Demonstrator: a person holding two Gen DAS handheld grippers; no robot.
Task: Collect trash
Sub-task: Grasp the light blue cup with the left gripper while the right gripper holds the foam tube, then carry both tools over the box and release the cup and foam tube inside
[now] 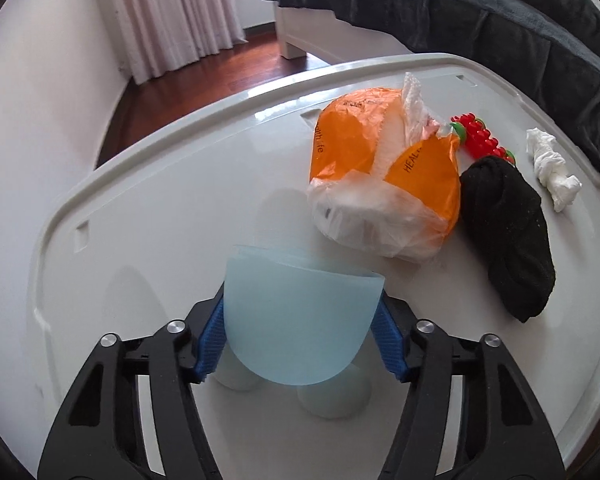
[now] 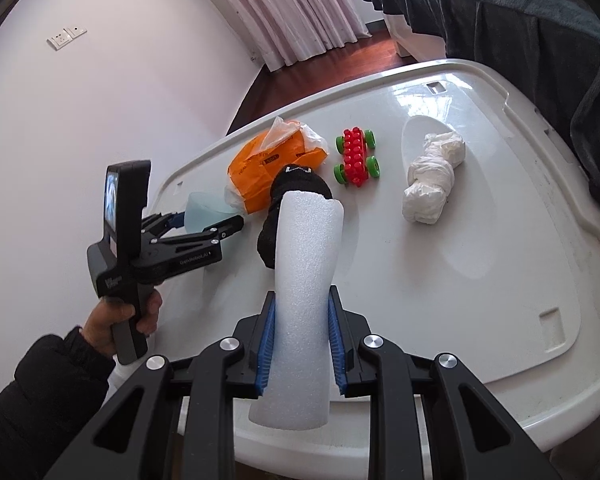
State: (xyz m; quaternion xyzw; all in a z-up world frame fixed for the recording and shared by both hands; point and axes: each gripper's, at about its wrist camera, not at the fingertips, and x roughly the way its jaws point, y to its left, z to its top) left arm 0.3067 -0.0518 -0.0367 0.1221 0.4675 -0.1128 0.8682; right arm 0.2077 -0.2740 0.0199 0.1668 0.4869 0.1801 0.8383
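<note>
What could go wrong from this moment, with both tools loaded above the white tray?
1. The pale blue cup bows between the left gripper pads; it may crumple or pop out.
2. The foam tube in the right gripper juts forward and could knock the black sock.
3. The toy car could be binned by mistake.

Sock (image 2: 296,184) between bag (image 2: 260,168) and toy (image 2: 356,158)

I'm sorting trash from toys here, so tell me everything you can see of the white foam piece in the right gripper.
The white foam tube looks like soft, fine-pored packing foam, round and longish, with a ragged, chipped far end. It stands roughly upright between the blue pads of the right gripper, which is shut on its middle, pinching it slightly. Its far end hides part of the black sock.
</note>
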